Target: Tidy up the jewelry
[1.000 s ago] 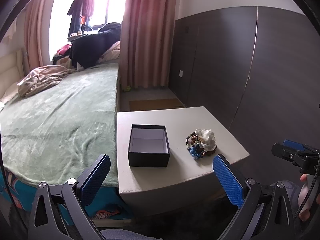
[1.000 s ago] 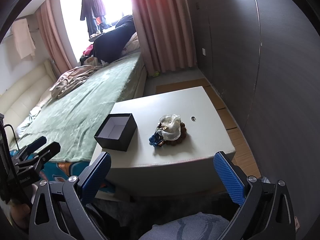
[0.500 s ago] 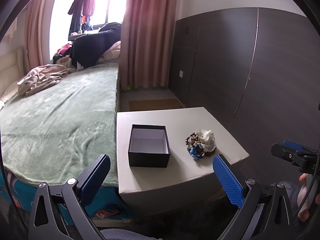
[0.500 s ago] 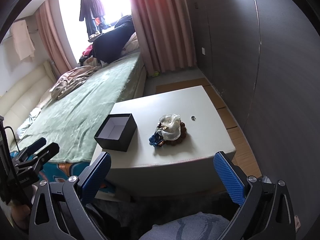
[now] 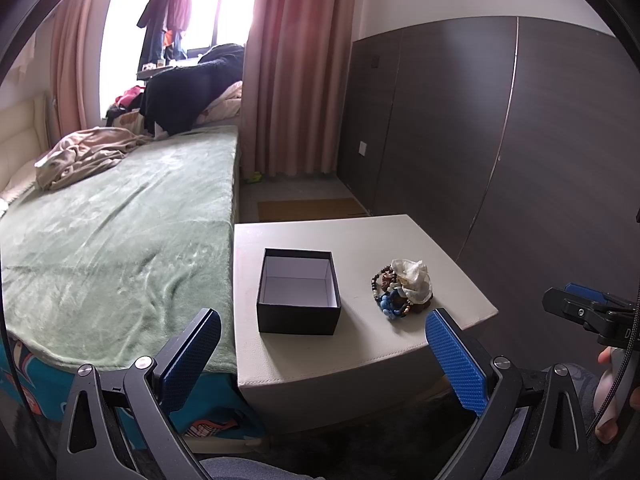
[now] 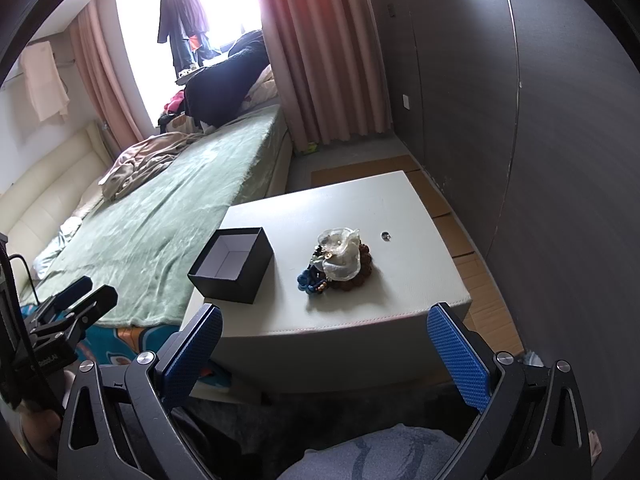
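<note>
An open black box (image 5: 298, 295) with a white, empty inside sits on a white table (image 5: 348, 236); it also shows in the right wrist view (image 6: 233, 266). A pile of jewelry (image 5: 402, 289), bead bracelets with a cream fabric flower, lies to its right, and shows in the right wrist view (image 6: 339, 265). A small ring (image 6: 385, 235) lies apart behind the pile. My left gripper (image 5: 322, 350) is open and empty, held before the table's near edge. My right gripper (image 6: 324, 350) is open and empty, also short of the table.
A bed with a green blanket (image 5: 116, 224) runs along the table's left side. A dark wardrobe wall (image 5: 520, 140) stands to the right. Pink curtains (image 5: 296, 80) and a window are at the back. My knee (image 6: 372, 456) is below.
Both grippers have stayed almost still, with a slight drift; the box and the jewelry have not moved.
</note>
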A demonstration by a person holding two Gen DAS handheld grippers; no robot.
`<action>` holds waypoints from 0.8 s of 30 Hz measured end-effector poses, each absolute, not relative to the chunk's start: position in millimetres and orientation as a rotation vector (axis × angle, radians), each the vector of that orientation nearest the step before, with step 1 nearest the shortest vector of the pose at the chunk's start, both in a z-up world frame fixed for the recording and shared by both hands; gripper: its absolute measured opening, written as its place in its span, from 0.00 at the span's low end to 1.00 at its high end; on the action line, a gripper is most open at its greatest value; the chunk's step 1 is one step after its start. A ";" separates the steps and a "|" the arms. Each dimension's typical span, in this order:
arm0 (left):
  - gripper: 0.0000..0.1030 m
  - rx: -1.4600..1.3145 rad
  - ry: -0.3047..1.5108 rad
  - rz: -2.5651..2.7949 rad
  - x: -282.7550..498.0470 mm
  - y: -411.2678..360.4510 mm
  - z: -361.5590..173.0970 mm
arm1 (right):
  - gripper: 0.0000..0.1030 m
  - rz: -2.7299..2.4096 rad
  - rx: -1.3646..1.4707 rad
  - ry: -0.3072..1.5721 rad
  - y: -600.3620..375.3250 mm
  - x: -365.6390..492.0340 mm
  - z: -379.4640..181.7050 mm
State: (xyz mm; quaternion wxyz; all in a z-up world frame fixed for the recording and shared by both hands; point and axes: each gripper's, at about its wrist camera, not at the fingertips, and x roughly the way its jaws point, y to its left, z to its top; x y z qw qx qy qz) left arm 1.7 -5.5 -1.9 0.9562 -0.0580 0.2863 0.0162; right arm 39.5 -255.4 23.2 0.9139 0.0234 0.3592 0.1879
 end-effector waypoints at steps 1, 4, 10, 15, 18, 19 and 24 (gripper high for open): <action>0.99 -0.118 0.581 0.034 1.9 -6.0 -2.0 | 1.00 0.387 0.048 0.740 -255.5 39.5 23.3; 0.99 -0.119 0.581 0.034 2.5 -7.8 -2.3 | 1.00 0.387 0.048 0.740 -255.8 39.8 23.3; 0.99 -0.121 0.580 0.034 2.1 -3.9 -2.3 | 1.00 0.387 0.048 0.740 -255.7 39.7 23.0; 0.99 -0.124 0.579 0.035 1.5 -2.7 -2.7 | 1.00 0.389 0.048 0.739 -256.4 39.8 23.3; 0.99 -0.130 0.578 0.037 -0.2 -0.6 -3.2 | 1.00 0.387 0.047 0.739 -256.4 40.4 23.2; 0.99 -0.131 0.577 0.037 -0.5 -0.3 -3.4 | 1.00 0.389 0.048 0.740 -256.2 40.1 23.2; 0.99 -0.143 0.557 0.029 -4.1 2.1 -1.3 | 1.00 0.390 0.046 0.739 -256.3 40.0 23.1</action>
